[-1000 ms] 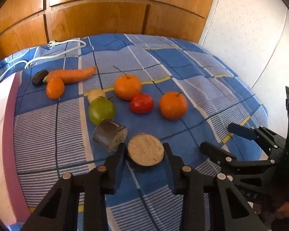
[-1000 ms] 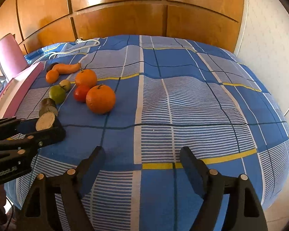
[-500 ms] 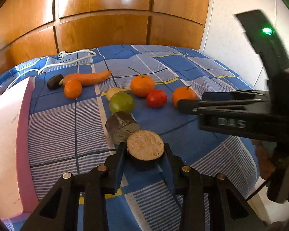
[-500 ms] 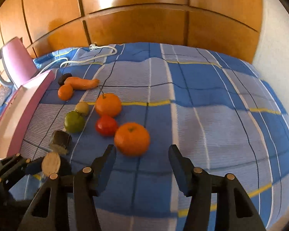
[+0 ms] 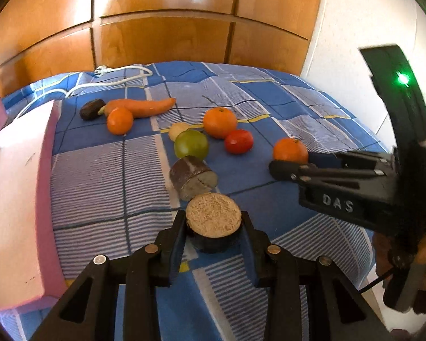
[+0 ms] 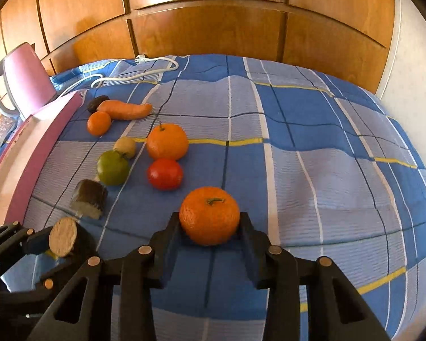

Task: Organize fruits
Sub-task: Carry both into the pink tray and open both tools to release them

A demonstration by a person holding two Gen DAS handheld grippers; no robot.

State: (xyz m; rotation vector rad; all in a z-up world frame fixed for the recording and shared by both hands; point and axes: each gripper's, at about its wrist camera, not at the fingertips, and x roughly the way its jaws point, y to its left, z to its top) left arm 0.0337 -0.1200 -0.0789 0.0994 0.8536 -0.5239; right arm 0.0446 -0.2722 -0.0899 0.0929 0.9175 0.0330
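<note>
My left gripper (image 5: 213, 228) is shut on a dark-skinned cut piece with a tan face (image 5: 213, 217), held above the blue checked cloth; it also shows in the right wrist view (image 6: 63, 236). My right gripper (image 6: 210, 227) has its fingers on both sides of the nearest orange (image 6: 209, 219), which rests on the cloth. In the left wrist view that orange (image 5: 290, 149) sits at the right gripper's tips. Beyond lie a second cut piece (image 6: 88, 199), a green fruit (image 6: 112, 167), a red tomato (image 6: 165, 174), another orange (image 6: 167, 141), a small orange (image 6: 98, 123) and a carrot (image 6: 124, 110).
A pink-edged white board (image 6: 28, 153) lies along the cloth's left side, with a pink chair (image 6: 25, 79) behind it. A white cable (image 6: 133, 71) lies at the far edge. A small yellow fruit (image 6: 125, 147) and a dark fruit (image 6: 97, 103) lie among the rest. Wooden panels stand behind.
My right gripper moved left and forward to the nearest orange and closed around it. My left gripper lifted and drew back slightly with the cut piece.
</note>
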